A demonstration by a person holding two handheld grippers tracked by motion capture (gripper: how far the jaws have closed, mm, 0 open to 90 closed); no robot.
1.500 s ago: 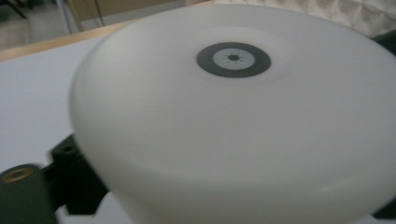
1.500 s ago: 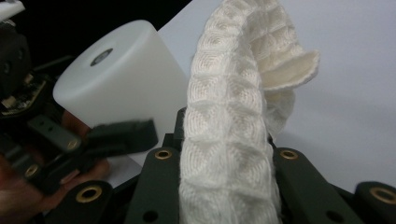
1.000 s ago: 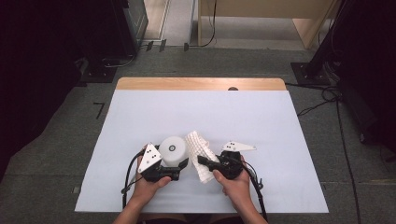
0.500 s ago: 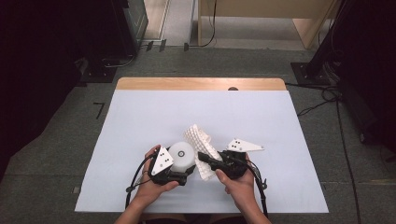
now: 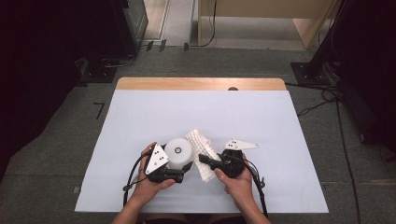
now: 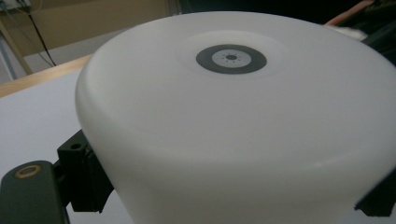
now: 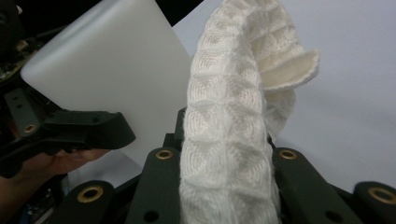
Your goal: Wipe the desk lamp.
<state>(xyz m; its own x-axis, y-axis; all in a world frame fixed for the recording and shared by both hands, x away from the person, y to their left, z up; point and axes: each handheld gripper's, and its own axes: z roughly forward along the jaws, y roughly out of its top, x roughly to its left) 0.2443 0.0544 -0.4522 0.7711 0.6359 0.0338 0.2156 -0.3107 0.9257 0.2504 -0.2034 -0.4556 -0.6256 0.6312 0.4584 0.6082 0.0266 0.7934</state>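
On the near part of the white table (image 5: 140, 121), slightly left of centre, the left gripper (image 5: 173, 173) is clamped on a white round container (image 5: 179, 153). Its black jaws press the container's side walls, as the left gripper view shows, where the container (image 6: 233, 126) stands with a flat face toward the camera, marked by a dark ring (image 6: 231, 59) at its middle. From above, that ringed face points up and the container sits just above the table near the person's left hand (image 5: 152, 184).

Just right of the container hangs a white waffle-knit cloth (image 5: 201, 154), touching or nearly touching the container's right side. The right gripper (image 5: 205, 161) is closed tight on the cloth's near end. In the right gripper view the cloth (image 7: 229, 140) rises between the two black jaws, bends over at the top and folds to the right. The person's right hand (image 5: 236, 179) holds this gripper, right of the cloth.
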